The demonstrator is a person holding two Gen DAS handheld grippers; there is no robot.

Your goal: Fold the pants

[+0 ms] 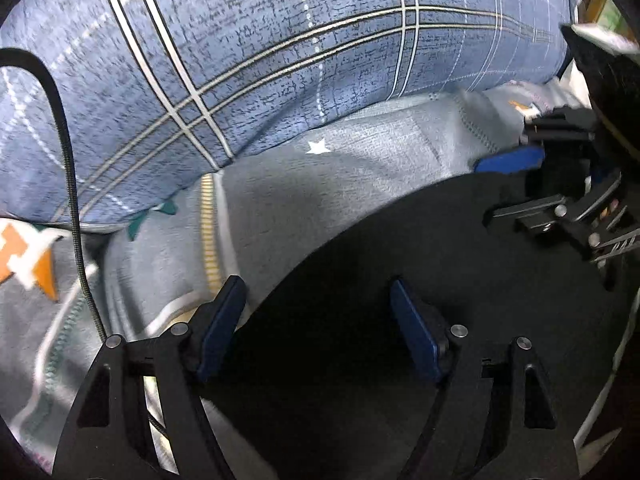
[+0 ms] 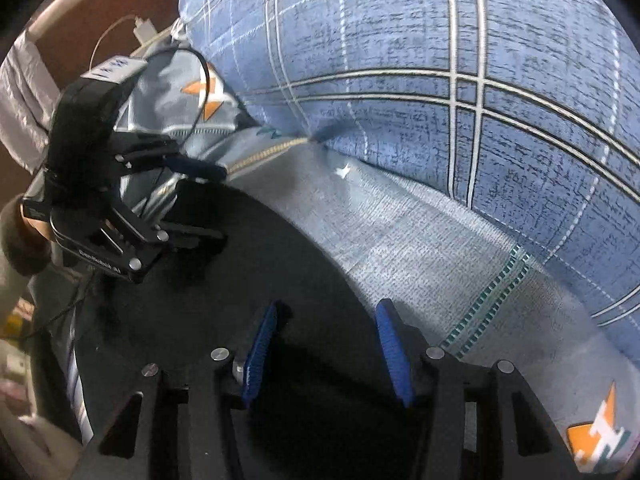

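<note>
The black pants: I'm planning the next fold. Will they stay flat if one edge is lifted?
Probably not. The black pants lie limp, matte and flat on the bedsheet, so they would likely droop and drag rather than slide.

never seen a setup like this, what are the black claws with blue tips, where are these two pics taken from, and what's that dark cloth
There is no robot. A person holds a two-finger gripper in each hand, and each gripper carries a fisheye camera looking forward along its fingers. One picture comes from the left gripper, the other from the right gripper; each view also catches the other gripper off to one side. The blue strips are the finger pads. The dark cloth is the pants, lying on a grey patterned bedsheet beside a blue checked pillow. Both grippers are open above the pants and hold nothing.
</note>
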